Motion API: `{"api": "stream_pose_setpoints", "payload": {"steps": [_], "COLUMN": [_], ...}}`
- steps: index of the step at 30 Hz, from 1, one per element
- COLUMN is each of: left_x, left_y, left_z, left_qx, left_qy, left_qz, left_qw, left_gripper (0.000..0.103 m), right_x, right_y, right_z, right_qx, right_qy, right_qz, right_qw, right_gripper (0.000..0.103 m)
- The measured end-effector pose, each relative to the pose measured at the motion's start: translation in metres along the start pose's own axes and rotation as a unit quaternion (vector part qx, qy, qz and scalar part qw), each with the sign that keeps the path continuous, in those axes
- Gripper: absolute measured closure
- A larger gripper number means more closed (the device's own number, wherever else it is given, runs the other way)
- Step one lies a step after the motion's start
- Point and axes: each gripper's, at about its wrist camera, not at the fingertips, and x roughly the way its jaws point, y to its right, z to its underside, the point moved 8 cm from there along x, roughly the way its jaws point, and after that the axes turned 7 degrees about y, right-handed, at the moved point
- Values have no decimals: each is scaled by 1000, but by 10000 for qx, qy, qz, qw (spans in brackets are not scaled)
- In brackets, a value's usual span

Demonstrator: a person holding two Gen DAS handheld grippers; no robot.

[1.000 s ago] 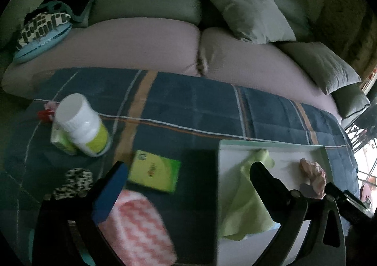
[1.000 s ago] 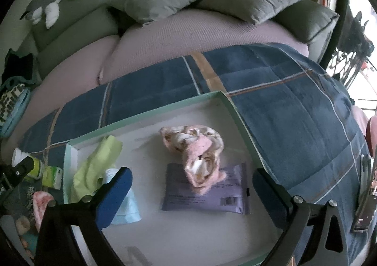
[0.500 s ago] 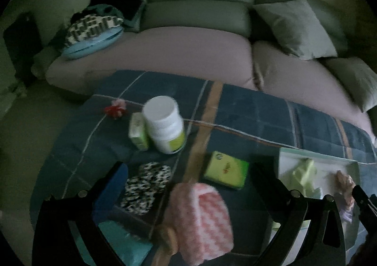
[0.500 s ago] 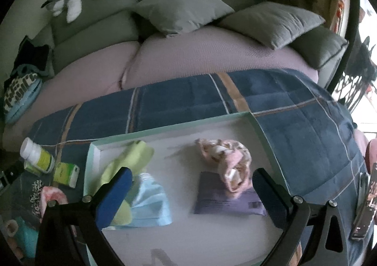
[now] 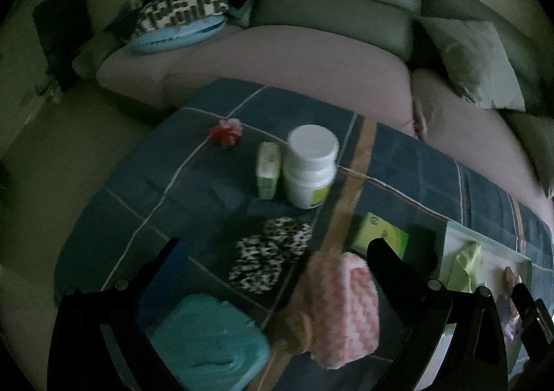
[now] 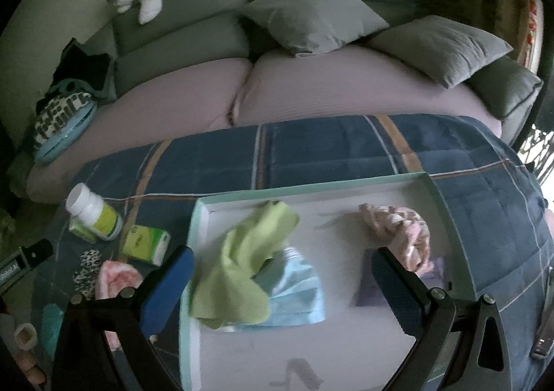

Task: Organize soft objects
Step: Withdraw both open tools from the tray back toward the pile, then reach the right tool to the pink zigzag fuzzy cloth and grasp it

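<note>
Left gripper (image 5: 277,263): jaws spread, nothing held, above pink cloth (image 5: 342,304). Right gripper (image 6: 282,273): jaws spread, nothing held, above tray (image 6: 311,190).

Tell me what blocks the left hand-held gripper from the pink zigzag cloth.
Nothing visible does. The left hand-held gripper is open, and the pink zigzag cloth lies on the blanket between its fingers. The leopard-print cloth and teal cloth lie beside it, not over it.
</note>
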Motion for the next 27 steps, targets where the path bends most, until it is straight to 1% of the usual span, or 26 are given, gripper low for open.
{"api": "stream_pose_setpoints", "payload": {"steps": [4,7,9,14,18,22,27], "left_x": [-2,0,6,19,26,33,45], "left_y": [-21,-35,-43,-57,-64,-67,-77], "left_z": [1,4,9,20,24,24,26], "left_qx": [-216,-493,-681,-795,-887,-906,-1030], "left_qy": [-51,-191,-352,-665,-826,-911,-1075], "left_qz": [-46,111,212,111,158,175,118], "left_qw": [9997,9985,9968,9946,9925,9916,9888], "left_gripper": [0,0,0,0,0,0,0], "right_x": [1,4,7,13,21,32,43], "right_y": [-21,-40,-54,-95,-123,-138,-148], "right_z": [6,14,19,39,55,67,78], "right_qx": [-110,-216,-301,-593,-758,-804,-865], "right_qy": [-149,-307,-400,-667,-892,-1073,-1246], "right_qz": [-255,-482,-623,-996,-1224,-1351,-1376], "right_qw": [9995,9981,9968,9910,9856,9817,9788], "right_gripper": [0,0,0,0,0,0,0]}}
